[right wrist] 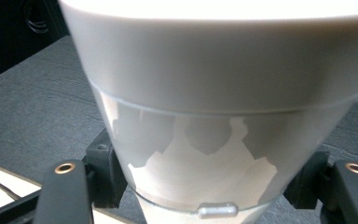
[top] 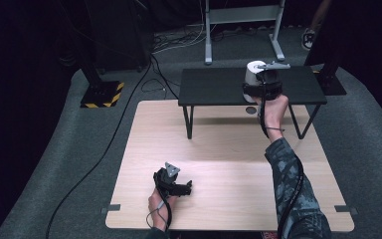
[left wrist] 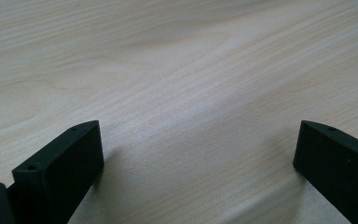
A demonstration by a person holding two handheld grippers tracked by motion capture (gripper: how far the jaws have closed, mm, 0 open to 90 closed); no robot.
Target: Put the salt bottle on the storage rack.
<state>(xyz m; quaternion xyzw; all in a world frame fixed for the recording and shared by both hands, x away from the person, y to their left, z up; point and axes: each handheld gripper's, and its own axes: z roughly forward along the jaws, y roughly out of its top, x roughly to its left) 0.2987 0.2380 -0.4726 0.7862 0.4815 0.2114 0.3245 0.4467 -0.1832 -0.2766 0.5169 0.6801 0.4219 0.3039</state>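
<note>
Low in the left half of the high view, my left gripper (top: 175,185) rests on the pale wooden table (top: 219,194), close to the near edge. Its own view shows both black jaws spread wide with bare wood grain between them, so it is released and holds nothing.

Moving right, the small black raised table (top: 219,84) stands across the upper middle of the frame, its legs planted on the wooden top. At its right portion, in the upper right of the high view, stands the white cup (top: 252,70), upright, wide rim up and narrower base down, so its long axis runs vertical. My right gripper (top: 261,83) reaches up to it from the near side, arm stretched far forward.

In the right gripper view the white cup (right wrist: 214,93) sits straight ahead between my jaws, one jaw at the lower left against its tapering wall and one at the lower right. They look pressed to its sides, so I judge the right gripper clenched on the cup, low on its body. The cup's base appears to be on or just above the black surface; I cannot tell which. My right hand is by far the nearer one; any lift would go straight up along the cup's axis.
</note>
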